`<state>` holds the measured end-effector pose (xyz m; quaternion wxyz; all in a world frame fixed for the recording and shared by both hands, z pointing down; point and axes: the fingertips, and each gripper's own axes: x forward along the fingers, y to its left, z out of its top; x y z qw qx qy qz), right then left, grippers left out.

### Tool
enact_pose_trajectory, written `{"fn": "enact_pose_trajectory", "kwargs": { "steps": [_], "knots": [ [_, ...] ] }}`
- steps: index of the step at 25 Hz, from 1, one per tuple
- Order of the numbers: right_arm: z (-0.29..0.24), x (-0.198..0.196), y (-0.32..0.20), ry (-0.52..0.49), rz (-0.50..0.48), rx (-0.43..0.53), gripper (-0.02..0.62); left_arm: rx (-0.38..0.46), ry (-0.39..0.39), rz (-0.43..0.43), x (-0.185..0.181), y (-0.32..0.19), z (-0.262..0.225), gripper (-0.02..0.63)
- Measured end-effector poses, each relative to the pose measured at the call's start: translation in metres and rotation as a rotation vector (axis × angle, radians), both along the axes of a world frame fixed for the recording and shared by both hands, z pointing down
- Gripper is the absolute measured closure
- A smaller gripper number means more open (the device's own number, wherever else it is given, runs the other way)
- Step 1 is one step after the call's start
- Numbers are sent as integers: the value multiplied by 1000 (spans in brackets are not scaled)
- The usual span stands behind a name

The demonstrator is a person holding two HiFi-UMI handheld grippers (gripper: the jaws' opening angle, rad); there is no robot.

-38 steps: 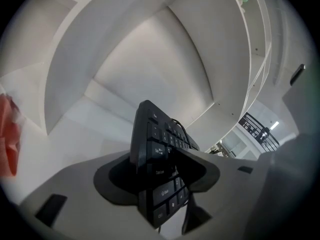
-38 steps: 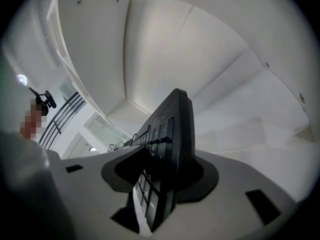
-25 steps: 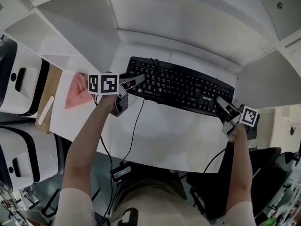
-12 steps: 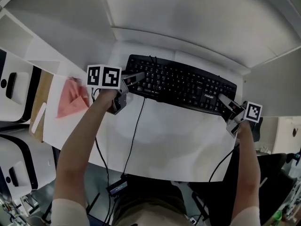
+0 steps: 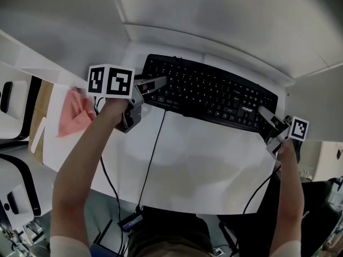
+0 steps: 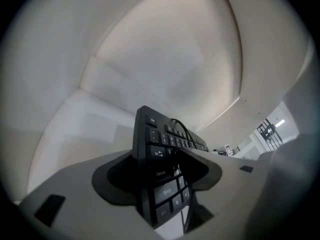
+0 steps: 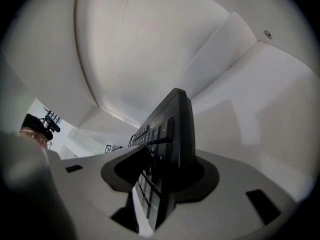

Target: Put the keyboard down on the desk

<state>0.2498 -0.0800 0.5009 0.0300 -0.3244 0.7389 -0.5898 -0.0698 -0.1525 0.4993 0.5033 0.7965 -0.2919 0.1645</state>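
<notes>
Desk [image 5: 203,154] bears keyboard [image 5: 209,95]; pink cloth [image 5: 72,114], perhaps, overhead only.

The keyboard [image 5: 209,95] is matt black plastic. The desk [image 5: 187,159] under it is white, smooth and matt. At nine o'clock lies soft pink cloth [image 5: 72,114].

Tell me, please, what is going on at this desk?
A person holds a claw in each hand, one at each end of the black keyboard, which seems to lie flat on the white desk. The right claw grips its end. The jaws of the left claw have just been opening, with the keyboard's other end between them.
</notes>
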Motion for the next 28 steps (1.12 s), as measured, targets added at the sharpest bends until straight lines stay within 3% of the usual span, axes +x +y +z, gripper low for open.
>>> {"fn": "enact_pose_trajectory", "kwargs": {
  "steps": [9, 10, 12, 14, 15, 17, 21, 28],
  "knots": [
    [10, 2, -3, -91, -26, -37, 403, -18, 80, -35, -1, 3, -18, 385],
    [9, 2, -2, -88, -24, -49, 403, -23, 109, -38, -1, 2, -16, 387],
    [2, 4, 0, -53, -11, -59, 405, -21, 247, -64, 2, 0, -12, 414],
    [-5, 3, 2, -8, 7, -45, 407, 39, 374, -68, -1, -4, -9, 433],
    [-5, 1, 2, 7, 14, -34, 407, 80, 388, -53, -2, -7, -9, 431],
    [-5, 0, 3, 25, 19, -23, 407, 88, 337, -41, -5, -10, -3, 422],
    [-5, 2, 1, 26, 2, -45, 402, 4, 225, -45, -2, -7, 1, 407],
    [-4, 1, 1, 50, 13, -11, 394, -2, 158, -52, -4, -7, 3, 394]
  ]
}}
